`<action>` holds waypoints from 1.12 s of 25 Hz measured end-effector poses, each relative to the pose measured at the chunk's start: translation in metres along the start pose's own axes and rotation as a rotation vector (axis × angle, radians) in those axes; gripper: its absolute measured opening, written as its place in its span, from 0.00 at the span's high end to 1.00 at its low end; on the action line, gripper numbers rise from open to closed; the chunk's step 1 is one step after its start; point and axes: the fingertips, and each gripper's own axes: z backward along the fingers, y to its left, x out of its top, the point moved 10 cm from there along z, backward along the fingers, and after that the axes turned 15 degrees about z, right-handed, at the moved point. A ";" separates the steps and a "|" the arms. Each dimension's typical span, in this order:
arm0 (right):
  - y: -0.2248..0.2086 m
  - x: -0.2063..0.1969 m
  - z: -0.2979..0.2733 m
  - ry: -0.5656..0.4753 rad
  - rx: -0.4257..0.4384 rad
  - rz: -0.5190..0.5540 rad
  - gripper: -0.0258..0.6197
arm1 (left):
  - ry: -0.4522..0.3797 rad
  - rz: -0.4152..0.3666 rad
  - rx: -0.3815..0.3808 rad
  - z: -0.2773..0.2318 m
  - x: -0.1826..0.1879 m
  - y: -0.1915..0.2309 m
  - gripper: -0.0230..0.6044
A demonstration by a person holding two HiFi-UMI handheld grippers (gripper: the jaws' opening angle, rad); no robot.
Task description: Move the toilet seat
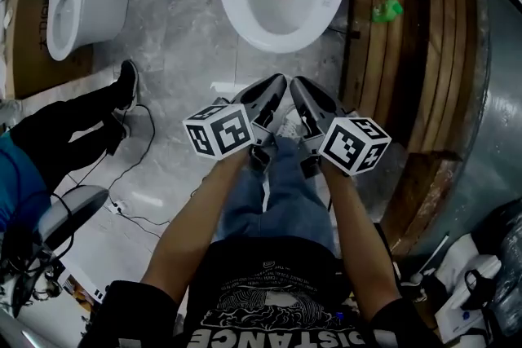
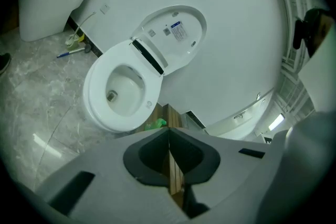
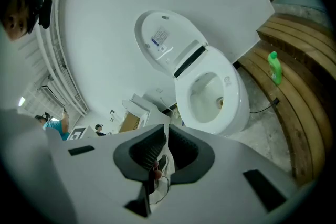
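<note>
Both tools were pressed together with nothing between the jaws: the left tool (image 1: 276, 85) and the right tool (image 1: 298, 87) were held side by side, tips nearly touching, and pointed forward and downward. The toilet seat (image 2: 97, 86) lay ahead of and below both tips, well apart from them, and appeared to rest flat on the toilet bowl (image 3: 239, 113). The lid (image 2: 173, 39) stood raised against the wall beyond it. The seat looked like a rigid white plastic ring, smooth and glossy, so it would probably be light and stiff but slippery under hard jaws. It would swing only about the dark hinge bar (image 2: 147, 56) at its far end rather than lift free. The likeliest hold was the front edge nearest the tools, where leverage about the hinge was greatest. One jaw would go under the lip and one on top, or a closed tip could be hooked beneath it. A pinch on the broad flat top would probably slide off. Dropping the seat could crack it or the bowl. A green bottle (image 3: 274, 66) stood on the wooden steps (image 3: 286, 113) off to the right tool's right, clear of the reach.
</note>
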 end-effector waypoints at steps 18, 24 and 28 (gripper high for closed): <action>-0.086 -0.063 -0.074 -0.037 -0.039 -0.126 0.92 | -0.051 0.150 -0.046 -0.055 0.029 0.136 0.94; -0.101 -0.084 -0.094 -0.065 -0.069 -0.173 0.90 | -0.028 0.162 -0.039 -0.068 0.037 0.171 0.94; -0.109 -0.094 -0.103 -0.082 -0.073 -0.217 0.82 | -0.030 0.173 -0.051 -0.073 0.041 0.188 0.92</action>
